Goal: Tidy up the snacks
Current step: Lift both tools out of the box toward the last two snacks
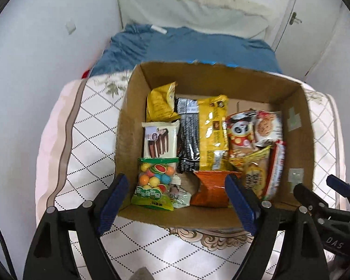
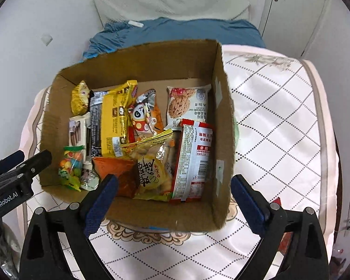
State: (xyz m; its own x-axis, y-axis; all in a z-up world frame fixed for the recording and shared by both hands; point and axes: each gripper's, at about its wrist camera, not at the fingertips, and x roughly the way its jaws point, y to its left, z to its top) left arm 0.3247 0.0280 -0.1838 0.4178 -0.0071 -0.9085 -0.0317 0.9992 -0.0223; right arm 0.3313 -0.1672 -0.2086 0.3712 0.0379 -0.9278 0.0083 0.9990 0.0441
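Note:
An open cardboard box (image 1: 298,121) (image 2: 221,107) sits on a quilted bed cover and holds several snack packs: a candy-ball bag (image 1: 152,182) (image 2: 71,165), a long yellow pack (image 1: 213,130) (image 2: 115,121), an orange pack (image 1: 211,187) (image 2: 119,170), a red-and-white noodle pack (image 2: 193,158) and an oat cookie pack (image 2: 187,103). My left gripper (image 1: 177,206) is open and empty above the box's near edge. My right gripper (image 2: 175,206) is open and empty above the box's near right corner. Each gripper also shows at the side of the other's view.
The white quilted cover (image 2: 275,121) spreads around the box. A blue blanket (image 1: 193,46) and a white pillow (image 1: 198,9) lie behind it. White walls stand on the left, and a white door (image 2: 291,11) at the back right.

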